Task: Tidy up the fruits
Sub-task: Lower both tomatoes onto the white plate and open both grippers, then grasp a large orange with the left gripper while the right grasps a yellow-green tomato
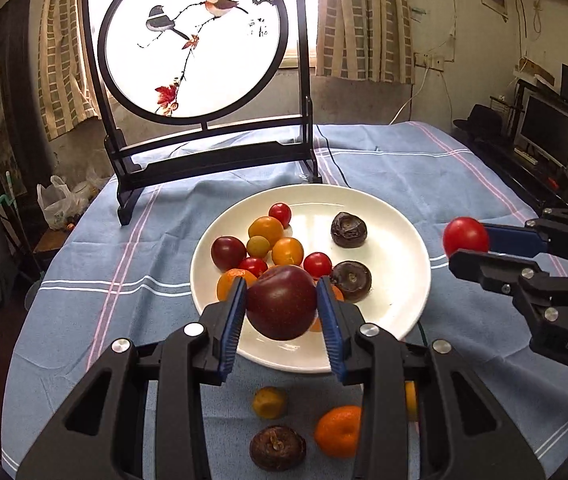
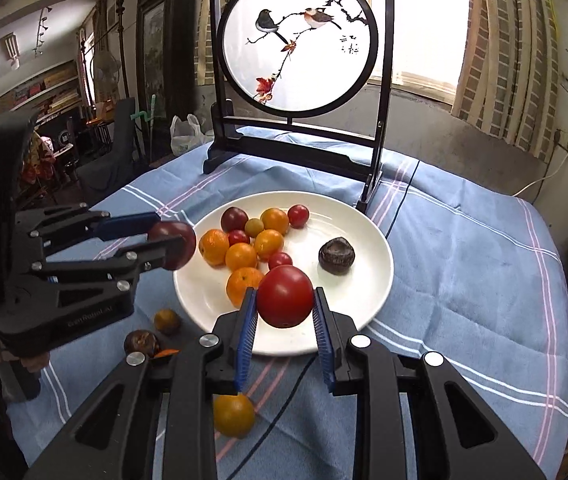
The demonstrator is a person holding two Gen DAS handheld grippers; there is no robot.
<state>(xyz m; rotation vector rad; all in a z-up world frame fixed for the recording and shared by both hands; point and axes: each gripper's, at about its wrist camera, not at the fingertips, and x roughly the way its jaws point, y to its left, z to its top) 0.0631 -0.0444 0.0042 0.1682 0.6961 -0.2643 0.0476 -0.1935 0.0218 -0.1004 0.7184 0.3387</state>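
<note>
Above the near rim of the round white ceramic plate, my left tool is closed down to the width of a dark maroon, plum-like round fruit, its blue ribbed pads pressing on both flanks. My right tool is nearly closed on a bright red round tomato, likewise held clear above the plate's near rim. Both fruits hang in the air, touching nothing below.

The plate sits in the middle of the worktop on a blue striped cloth, and it already carries a cluster of small oranges, yellow-orange and red cherry tomatoes on its left half, with dark wrinkled brown fruits on its right half. Toward the near edge of the worktop, off the plate, lie a small yellow-orange fruit, an orange mandarin and another wrinkled brown fruit. A black-framed round bird-painting screen stands toward the far edge.

I judge the step in hand to be setting both fruits onto the plate. To do it well I should lower each over a bare patch of white, not onto the heap, open only once the fruit rests, and keep my two tools apart so neither knocks the other's load or rolls the piled fruit.
</note>
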